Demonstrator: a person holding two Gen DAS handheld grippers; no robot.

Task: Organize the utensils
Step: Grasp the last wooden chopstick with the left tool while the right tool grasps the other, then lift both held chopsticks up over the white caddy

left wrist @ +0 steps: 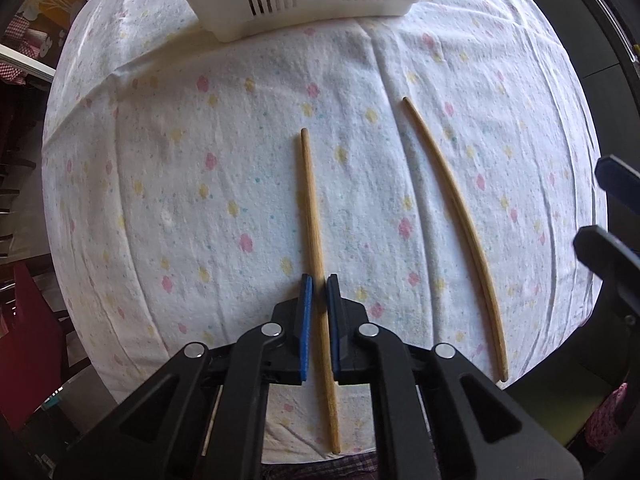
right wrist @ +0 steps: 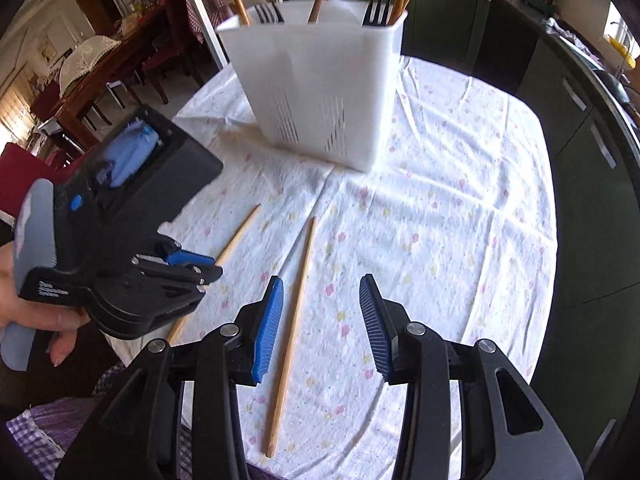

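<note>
Our left hand-held gripper [left wrist: 320, 300] has its blue pads pinching the near half of a long wooden chopstick [left wrist: 313, 216] lying flat on the floral-clothed counter [left wrist: 160, 184]. Our right hand-held gripper [right wrist: 320, 320] hangs spread wide above the second wooden chopstick [right wrist: 294, 320], just beside the first. Beyond both stands the white slotted plastic utensil caddy [right wrist: 320, 92], holding black forks [right wrist: 376, 8].

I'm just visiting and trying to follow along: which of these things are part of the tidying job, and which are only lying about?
Part of the job:
- left chopstick, between the nearly closed pads of the left tool
- right chopstick, lying under the open right tool
- white utensil holder, already holding forks and chopsticks

Just there:
- floral tablecloth
- dining chairs
- green cabinets
</note>
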